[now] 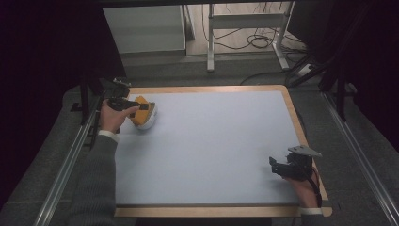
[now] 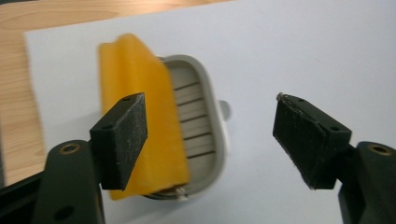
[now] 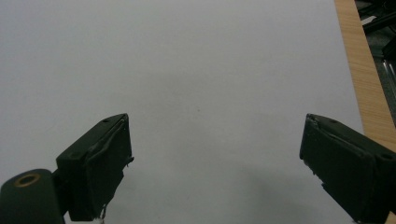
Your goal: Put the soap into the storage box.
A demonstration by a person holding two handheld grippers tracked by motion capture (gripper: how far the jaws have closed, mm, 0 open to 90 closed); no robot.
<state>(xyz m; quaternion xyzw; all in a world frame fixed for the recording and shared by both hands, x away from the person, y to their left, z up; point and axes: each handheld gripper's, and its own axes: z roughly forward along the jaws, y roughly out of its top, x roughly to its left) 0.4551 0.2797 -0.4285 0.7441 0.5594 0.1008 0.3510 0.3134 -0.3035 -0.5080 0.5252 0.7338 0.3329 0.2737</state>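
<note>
Work at this moment centres on the far left corner of the pale mat (image 1: pixel 207 150), seen from the high view: the left gripper (image 1: pixel 139 106) reaches over a small white dish (image 1: pixel 149 120) with a yellow sponge (image 1: pixel 141 112) lying in it, while the right gripper (image 1: pixel 274 165) rests near the mat's near right edge, well apart from both. From this height I cannot tell whether the left tool touches the sponge. Seen along the left gripper (image 2: pixel 210 135) itself, the jaws stand wide apart; the yellow sponge (image 2: pixel 140 121) lies across the left side of the ribbed white dish (image 2: pixel 205 121), partly behind the left pad (image 2: pixel 122 135), and the right pad (image 2: pixel 306 137) hangs over bare mat, so nothing is gripped. The slight blur on the sponge makes its exact edge hard to judge. Along the right gripper (image 3: pixel 215 163), the jaws are also spread wide over the plain mat with the wooden table edge (image 3: pixel 362 84) to one side, and nothing lies between them. My reading is that the step in hand is the approach to a pick of the sponge. The next move would call for shifting the left tool sideways until the sponge sits between both pads, lowering a little, then closing on the sponge alone without catching the dish rim.
</note>
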